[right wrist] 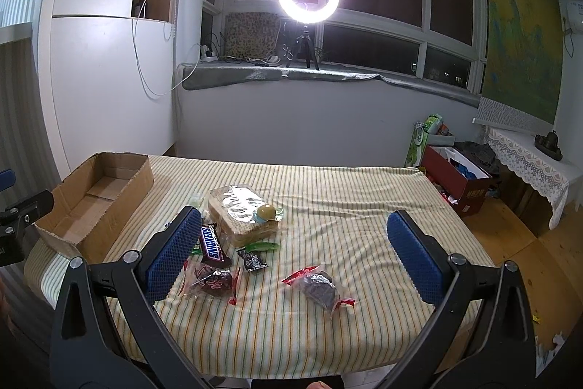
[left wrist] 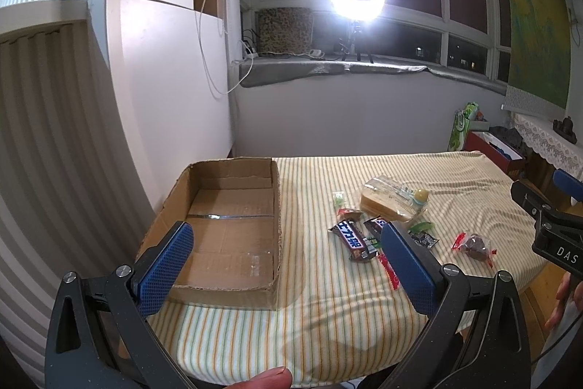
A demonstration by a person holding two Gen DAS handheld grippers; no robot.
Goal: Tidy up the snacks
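Both claws spread wide, gripping nothing: left claw [left wrist: 286, 245], right claw [right wrist: 293, 245]. Nothing yet inside the cardboard box [left wrist: 222, 228]. All snacks [right wrist: 233, 243] loose on the striped worktop [right wrist: 328, 334], right of the box. Sorting evidently not begun; everything left.

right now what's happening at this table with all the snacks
A person holds a tool in each hand over a striped table. Both the left tool and right tool are open and hold nothing. The cardboard box is empty; the Snickers bar, sandwich pack and wrapped sweets lie loose beside it.
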